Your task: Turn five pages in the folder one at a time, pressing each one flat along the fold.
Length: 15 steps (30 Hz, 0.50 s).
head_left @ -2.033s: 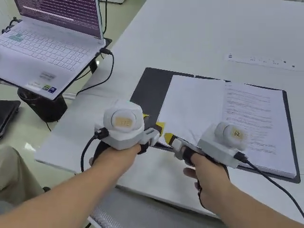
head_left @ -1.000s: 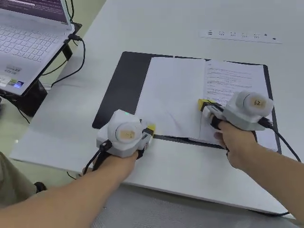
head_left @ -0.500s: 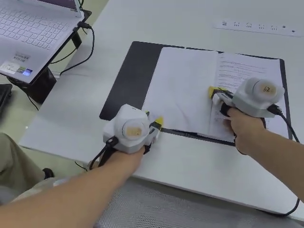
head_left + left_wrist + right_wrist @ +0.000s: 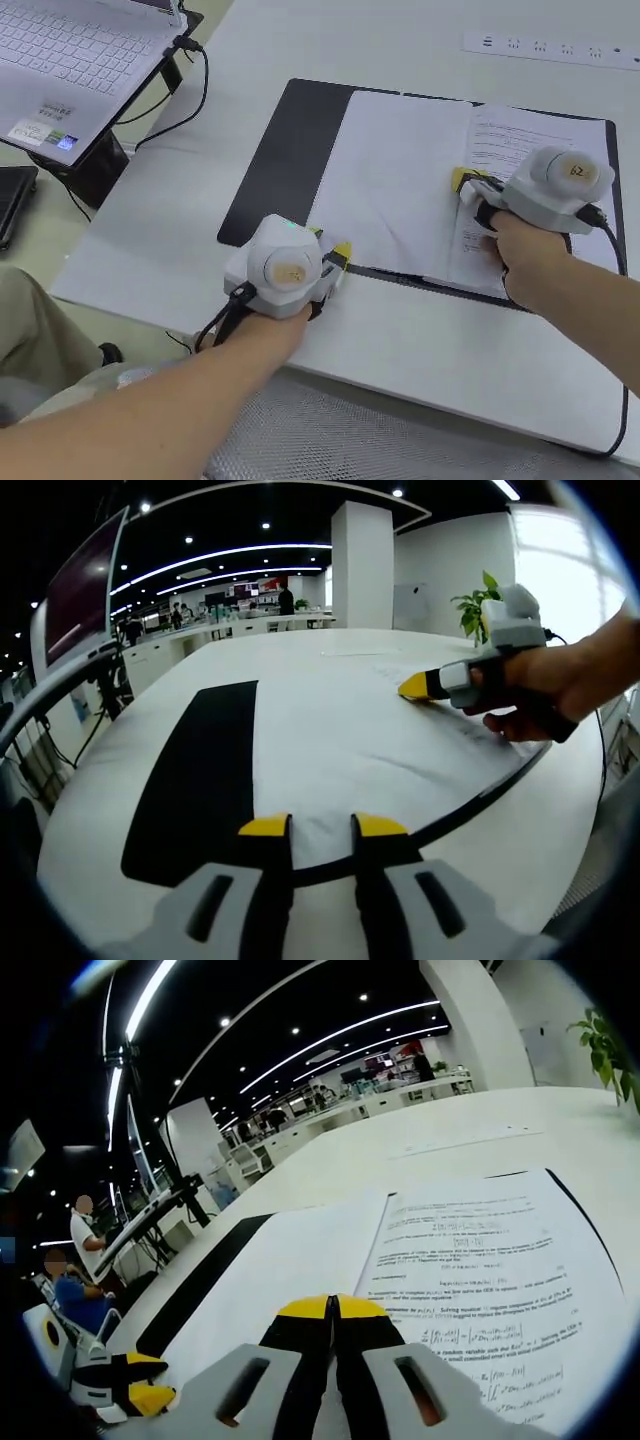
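The black folder (image 4: 285, 160) lies open on the white table, with a blank white page (image 4: 400, 180) on its left and a printed page (image 4: 545, 135) on its right. My right gripper (image 4: 462, 180) is shut, its yellow tips (image 4: 333, 1307) pressed down at the fold between the two pages. It also shows in the left gripper view as the right gripper (image 4: 425, 685). My left gripper (image 4: 338, 252) rests at the folder's near edge by the blank page's corner. Its jaws (image 4: 320, 827) stand slightly apart with nothing between them. The blank page (image 4: 330, 740) lies flat.
A white laptop (image 4: 70, 60) stands on a stand beyond the table's left edge, with a black cable (image 4: 190, 90) running to it. A white power strip (image 4: 560, 48) lies at the far right. The table's near edge (image 4: 420, 385) runs close below the folder.
My right gripper went from the folder's near edge up to the fold, then held about there. The left gripper has barely moved. The head camera shifted.
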Available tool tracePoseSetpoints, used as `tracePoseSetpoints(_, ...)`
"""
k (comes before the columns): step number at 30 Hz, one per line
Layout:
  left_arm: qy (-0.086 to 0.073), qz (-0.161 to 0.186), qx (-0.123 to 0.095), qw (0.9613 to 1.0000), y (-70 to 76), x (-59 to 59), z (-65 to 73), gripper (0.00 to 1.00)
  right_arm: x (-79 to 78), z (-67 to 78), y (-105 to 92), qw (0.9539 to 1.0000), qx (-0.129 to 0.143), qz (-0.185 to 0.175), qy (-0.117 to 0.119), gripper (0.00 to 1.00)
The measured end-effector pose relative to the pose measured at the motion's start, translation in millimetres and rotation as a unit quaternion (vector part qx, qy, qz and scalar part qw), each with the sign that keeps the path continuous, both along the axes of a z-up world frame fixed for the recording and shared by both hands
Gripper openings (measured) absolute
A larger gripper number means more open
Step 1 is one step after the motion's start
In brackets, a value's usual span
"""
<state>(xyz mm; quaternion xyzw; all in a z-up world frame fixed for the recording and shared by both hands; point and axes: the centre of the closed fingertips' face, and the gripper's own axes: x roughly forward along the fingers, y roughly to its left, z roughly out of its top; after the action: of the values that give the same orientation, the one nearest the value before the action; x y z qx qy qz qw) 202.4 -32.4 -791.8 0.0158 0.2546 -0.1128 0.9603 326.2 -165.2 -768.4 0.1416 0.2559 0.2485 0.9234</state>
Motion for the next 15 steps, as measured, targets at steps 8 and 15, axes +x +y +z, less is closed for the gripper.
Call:
tracePoseSetpoints(8,0.0,0.0,0.0,1.0,-0.2,0.0,0.3,0.22,16.8,-3.6,-3.6,1.0,0.0,-0.006,0.0,0.0)
tracePoseSetpoints(15,-0.001,0.0,-0.001,1.0,0.2,-0.1,0.3,0.22,24.8,-0.7,-1.5,0.9999,0.002,-0.009,-0.005,0.0)
